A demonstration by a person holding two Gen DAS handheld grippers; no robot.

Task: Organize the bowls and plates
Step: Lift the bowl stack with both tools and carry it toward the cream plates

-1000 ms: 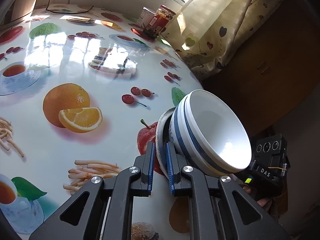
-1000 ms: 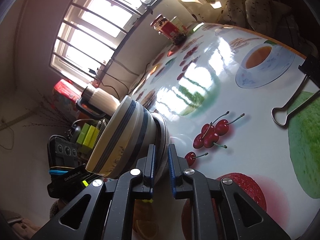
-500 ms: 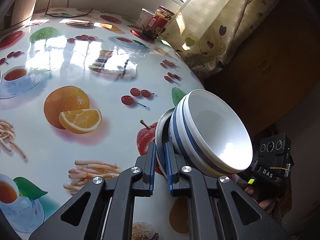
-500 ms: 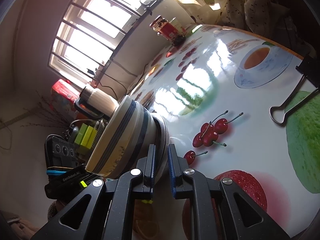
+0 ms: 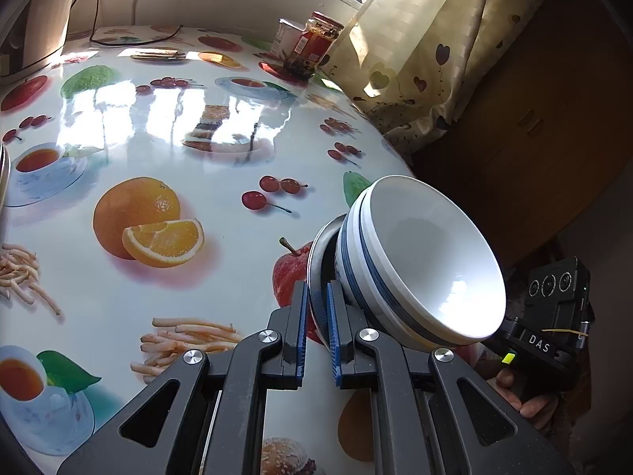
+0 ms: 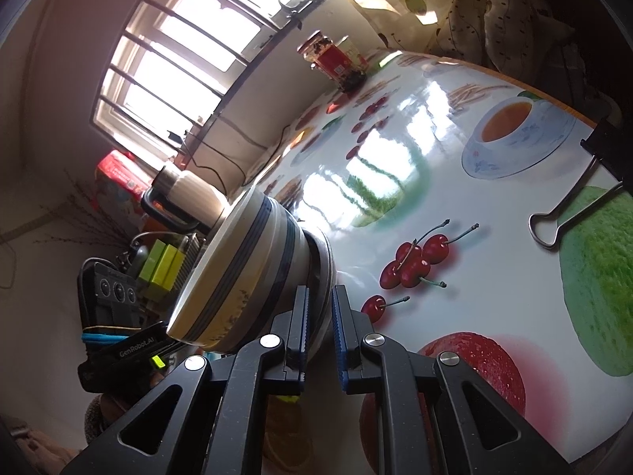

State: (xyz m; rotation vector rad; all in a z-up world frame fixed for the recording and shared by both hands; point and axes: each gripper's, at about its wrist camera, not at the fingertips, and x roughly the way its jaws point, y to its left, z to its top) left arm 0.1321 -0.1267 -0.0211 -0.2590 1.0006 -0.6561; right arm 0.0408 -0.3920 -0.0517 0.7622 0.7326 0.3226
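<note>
A stack of white bowls with blue bands point(image 5: 419, 265) sits on a metal plate point(image 5: 318, 253), held tilted above the fruit-print table point(image 5: 178, 150). My left gripper point(image 5: 316, 308) is shut on the plate's rim from one side. My right gripper point(image 6: 318, 308) is shut on the plate's rim point(image 6: 326, 261) from the opposite side, with the bowls point(image 6: 245, 269) to its left. Each view shows the other gripper's body behind the bowls.
A red-labelled jar point(image 5: 312, 45) and a white cup point(image 5: 287, 37) stand at the table's far edge by the curtain point(image 5: 427, 39). A binder clip point(image 6: 585, 182) lies at the table edge. A kettle point(image 6: 186, 194) and a cable point(image 5: 130, 41) are at the back.
Both grippers have lifted the plate and bowls slightly; the table looks a little farther off. The grip is unchanged.
</note>
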